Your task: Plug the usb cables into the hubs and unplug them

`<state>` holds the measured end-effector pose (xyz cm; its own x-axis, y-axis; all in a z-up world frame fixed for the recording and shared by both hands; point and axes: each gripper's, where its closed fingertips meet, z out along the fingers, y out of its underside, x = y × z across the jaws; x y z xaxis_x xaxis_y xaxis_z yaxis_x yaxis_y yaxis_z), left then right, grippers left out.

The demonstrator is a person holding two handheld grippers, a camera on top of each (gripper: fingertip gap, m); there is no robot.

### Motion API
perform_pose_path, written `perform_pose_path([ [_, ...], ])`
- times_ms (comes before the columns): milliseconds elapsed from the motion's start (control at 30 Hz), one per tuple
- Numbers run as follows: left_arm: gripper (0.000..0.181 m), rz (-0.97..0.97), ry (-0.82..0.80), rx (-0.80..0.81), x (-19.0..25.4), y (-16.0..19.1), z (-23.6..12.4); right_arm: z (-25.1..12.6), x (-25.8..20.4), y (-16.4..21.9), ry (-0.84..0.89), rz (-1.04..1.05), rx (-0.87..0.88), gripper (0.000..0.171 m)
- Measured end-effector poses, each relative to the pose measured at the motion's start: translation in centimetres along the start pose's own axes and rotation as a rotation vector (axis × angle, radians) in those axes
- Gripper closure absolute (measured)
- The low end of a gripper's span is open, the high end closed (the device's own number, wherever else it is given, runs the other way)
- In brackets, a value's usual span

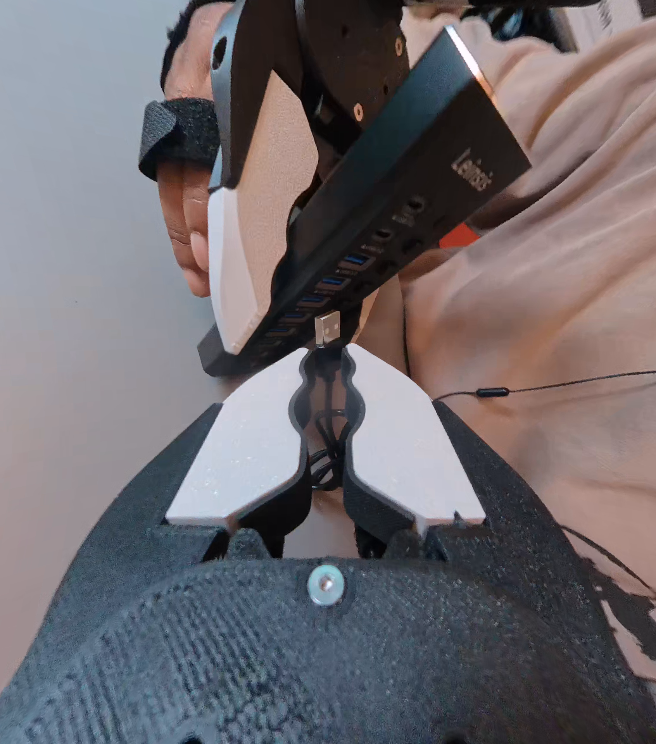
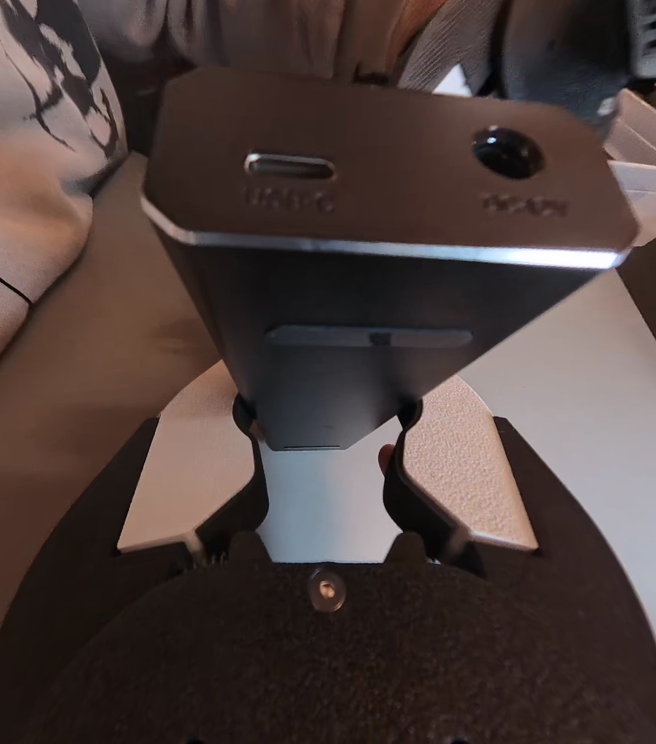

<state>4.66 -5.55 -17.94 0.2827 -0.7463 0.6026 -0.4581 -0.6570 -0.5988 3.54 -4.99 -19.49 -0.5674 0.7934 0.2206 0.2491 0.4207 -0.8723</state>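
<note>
My left gripper [image 1: 326, 354] is shut on a black USB cable; its silver plug [image 1: 328, 330] sticks out past the fingertips, and the cord [image 1: 328, 447] loops back between the fingers. The plug tip sits just short of the row of blue ports [image 1: 332, 284] on a long black hub [image 1: 391, 193]. The other gripper [image 1: 254, 225] holds that hub tilted in the air. In the right wrist view my right gripper [image 2: 328, 414] is shut on the dark hub [image 2: 358, 290], whose end face shows a slim oval port [image 2: 289, 166] and a round socket [image 2: 507, 153].
A person's hand [image 1: 183, 225] with a black strap [image 1: 177, 137] holds the right gripper. A person's pale printed garment [image 1: 560, 282] fills the right side, with a thin black cord [image 1: 491, 391] across it. A light table [image 2: 560, 362] lies below; white objects [image 2: 648, 161] sit at the far right. My left and right fingertips are right by each other.
</note>
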Motion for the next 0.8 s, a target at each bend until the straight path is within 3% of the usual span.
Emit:
perform_pose_path([
  [133, 0.169, 0.001, -0.026, -0.232, 0.1, 1.0, -0.1, 0.8, -0.7, 0.2, -0.003, -0.035, -0.027, 0.1],
  [300, 0.17, 0.0, 0.019, -0.353, 1.4, 0.9, 0.4, 1.0, -0.8, 0.0, 0.024, -0.081, -0.049, 0.1],
  [600, 0.174, -0.016, 0.024, -0.341, 1.2, 0.4, 0.5, 1.0, -1.1, 0.1, 0.025, -0.098, -0.077, 0.1],
  [800, 0.173, 0.042, -0.048, -0.091, -0.5, 0.3, 1.2, 0.0, 0.0, 0.9, 0.067, -0.047, -0.098, 0.1],
])
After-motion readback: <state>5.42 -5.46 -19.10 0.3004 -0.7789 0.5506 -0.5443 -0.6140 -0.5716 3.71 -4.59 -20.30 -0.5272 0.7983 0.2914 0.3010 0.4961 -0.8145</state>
